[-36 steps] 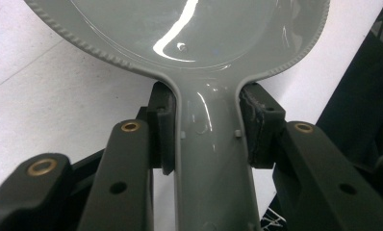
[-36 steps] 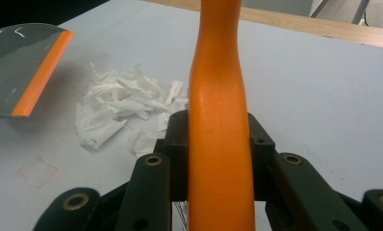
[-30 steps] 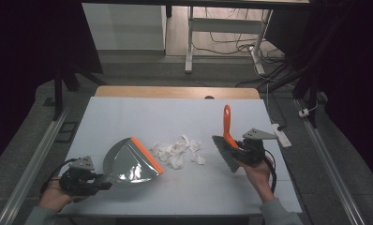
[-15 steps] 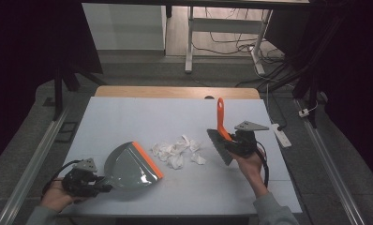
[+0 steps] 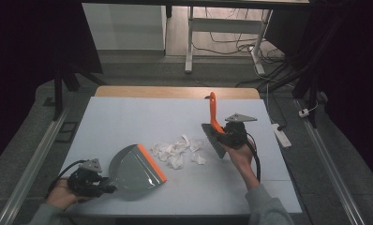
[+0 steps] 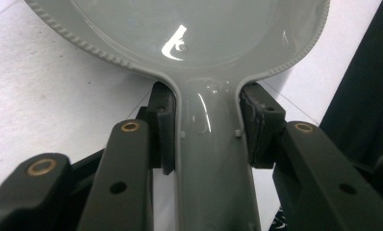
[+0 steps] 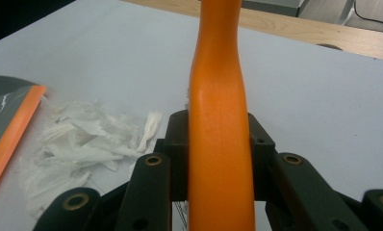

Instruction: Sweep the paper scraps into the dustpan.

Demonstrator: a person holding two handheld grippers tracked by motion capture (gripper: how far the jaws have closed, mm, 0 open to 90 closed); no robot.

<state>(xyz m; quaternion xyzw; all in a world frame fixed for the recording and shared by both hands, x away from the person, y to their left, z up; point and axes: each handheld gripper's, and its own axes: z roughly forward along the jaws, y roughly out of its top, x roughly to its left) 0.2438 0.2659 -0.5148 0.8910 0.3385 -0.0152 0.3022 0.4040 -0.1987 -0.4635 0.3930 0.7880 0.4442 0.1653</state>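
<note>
High view: pale table, dark room.

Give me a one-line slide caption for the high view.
Left gripper holds a grey dustpan, right gripper an orange brush, paper scraps between them.

High view looks down across the table; both gripper views sit close, the right sharing its paper scraps
</note>
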